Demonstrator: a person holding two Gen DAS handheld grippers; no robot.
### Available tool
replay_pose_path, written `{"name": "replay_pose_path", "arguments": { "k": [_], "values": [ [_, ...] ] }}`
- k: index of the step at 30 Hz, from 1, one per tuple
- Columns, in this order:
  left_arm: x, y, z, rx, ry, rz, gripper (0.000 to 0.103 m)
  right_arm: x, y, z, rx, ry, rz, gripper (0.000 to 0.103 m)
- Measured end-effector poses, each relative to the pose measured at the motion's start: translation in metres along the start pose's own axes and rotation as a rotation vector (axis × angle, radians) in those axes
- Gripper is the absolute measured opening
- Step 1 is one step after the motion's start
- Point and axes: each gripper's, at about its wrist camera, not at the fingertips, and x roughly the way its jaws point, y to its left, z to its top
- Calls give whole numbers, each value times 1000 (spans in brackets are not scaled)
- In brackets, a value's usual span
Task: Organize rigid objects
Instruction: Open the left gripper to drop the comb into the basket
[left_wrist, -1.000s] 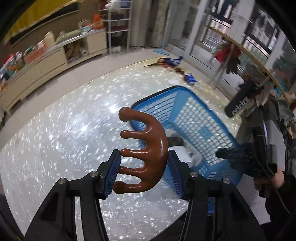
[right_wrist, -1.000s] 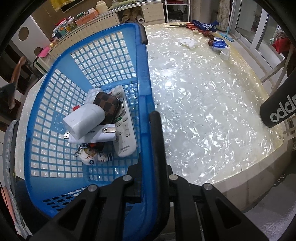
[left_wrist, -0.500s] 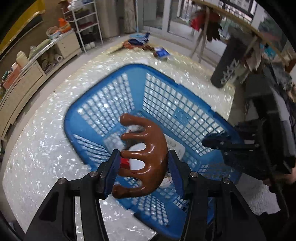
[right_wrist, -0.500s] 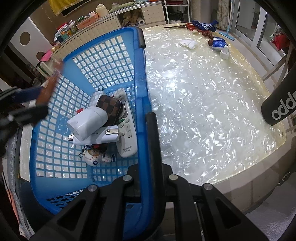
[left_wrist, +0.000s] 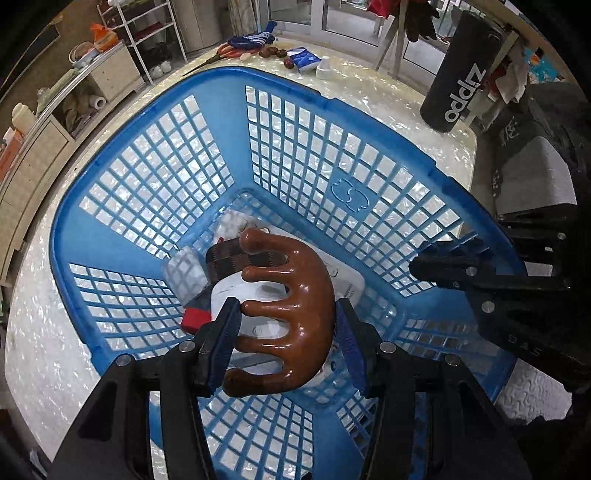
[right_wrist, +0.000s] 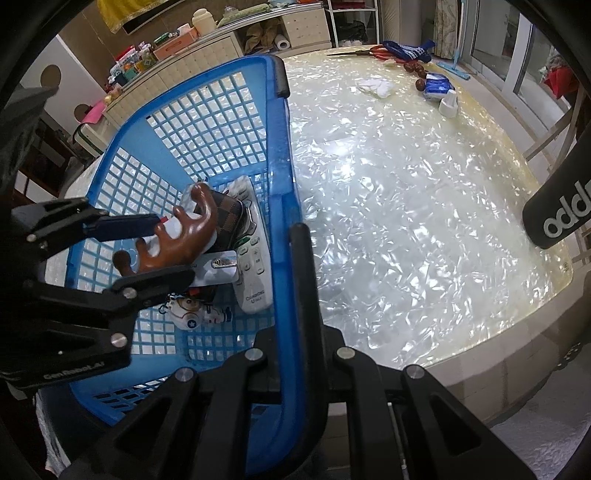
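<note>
A brown wooden comb-shaped massager (left_wrist: 295, 306) sits between the blue pads of my left gripper (left_wrist: 286, 314), which is shut on it. It hangs inside the blue mesh basket (left_wrist: 147, 184), just above the pile on its floor. In the right wrist view the massager (right_wrist: 184, 236) and my left gripper (right_wrist: 162, 247) hover over a checkered wallet (right_wrist: 229, 218), a white remote (right_wrist: 255, 273) and a small toy figure (right_wrist: 192, 310). My right gripper (right_wrist: 291, 251) is shut on the basket's rim (right_wrist: 284, 184), one finger inside the wall and one outside.
The basket stands on a pearly white table (right_wrist: 406, 221). A black cylinder (left_wrist: 461, 74) stands at the table's right edge. At the far end lie red-handled scissors (right_wrist: 369, 51), a blue-and-white packet (right_wrist: 437, 86), a white cup (right_wrist: 448, 103) and a tissue (right_wrist: 376, 86).
My left gripper has carried the massager from above the bare table over the basket and lowered it inside. The right gripper and the basket have stayed put.
</note>
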Motion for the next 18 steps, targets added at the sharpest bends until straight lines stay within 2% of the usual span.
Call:
{"name": "replay_pose_path", "arguments": {
  "k": [18],
  "values": [
    [20,-7,9,1,76,50,57,-1,-2,3,25,-6,15,9]
  ]
}}
